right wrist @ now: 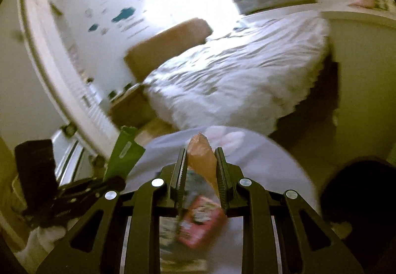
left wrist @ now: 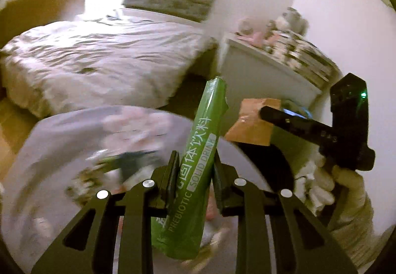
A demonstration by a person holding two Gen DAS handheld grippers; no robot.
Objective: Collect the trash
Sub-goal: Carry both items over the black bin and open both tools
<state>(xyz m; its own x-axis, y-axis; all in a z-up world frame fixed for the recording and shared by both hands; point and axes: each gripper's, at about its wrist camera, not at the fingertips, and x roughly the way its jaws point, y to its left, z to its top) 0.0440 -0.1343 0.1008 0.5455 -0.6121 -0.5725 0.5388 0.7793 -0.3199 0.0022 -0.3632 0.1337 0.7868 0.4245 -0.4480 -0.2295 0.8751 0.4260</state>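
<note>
Left gripper (left wrist: 194,171) pinching a green sachet (left wrist: 198,150) marked PREBIOTIC SOLID DRINK, its torn top pointing toward 12 o'clock, its lower end hanging below the jaws; hovering over a pale round trash bag opening (left wrist: 74,130) holding blurred scraps (left wrist: 118,165) at 9 o'clock. Right gripper (right wrist: 201,170) clamping an orange-brown wrapper (right wrist: 201,160), tip rising between the jaws toward 12 o'clock; lying beneath it, a red packet (right wrist: 200,222), blurred; touching or apart, cannot tell. Showing in the left wrist view at 3 o'clock, the right gripper (left wrist: 262,110) with the orange-brown wrapper (left wrist: 250,123) in its grasp, a gloved hand (left wrist: 346,189) gripping its handle. Showing in the right wrist view at 9 o'clock, the left gripper (right wrist: 116,180) carrying the green sachet (right wrist: 122,152). Lying beyond at 12 o'clock, a bed (left wrist: 99,56) with rumpled white bedding; standing at 2 o'clock, a white cabinet (left wrist: 259,71).
</note>
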